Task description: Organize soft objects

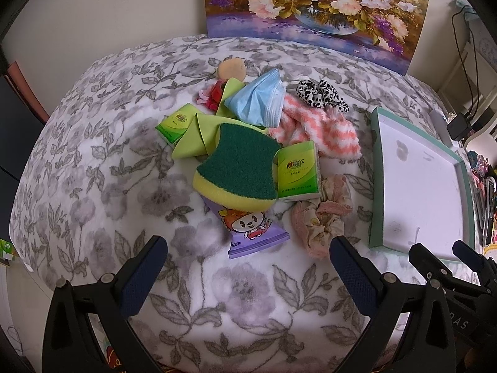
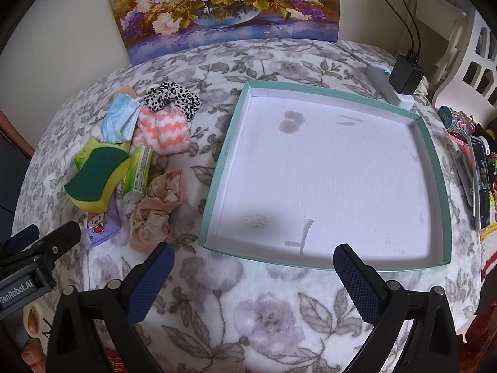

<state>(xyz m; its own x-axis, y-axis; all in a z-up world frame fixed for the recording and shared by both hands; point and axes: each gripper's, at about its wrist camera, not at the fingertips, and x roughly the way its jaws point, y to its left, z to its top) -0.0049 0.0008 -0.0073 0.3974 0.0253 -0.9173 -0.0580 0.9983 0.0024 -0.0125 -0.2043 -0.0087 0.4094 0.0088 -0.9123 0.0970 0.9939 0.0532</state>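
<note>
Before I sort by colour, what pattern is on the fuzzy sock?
The fuzzy sock has pink-orange and white zigzag stripes, clearest in the left wrist view.

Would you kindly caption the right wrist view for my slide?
Open right gripper faces an empty tray; soft items are piled to its left on the blanket.

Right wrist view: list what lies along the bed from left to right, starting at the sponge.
Green-and-yellow sponge → green tissue pack → pink crumpled scrunchie → teal-rimmed tray → white power strip with black charger → phone at the far right edge.
</note>
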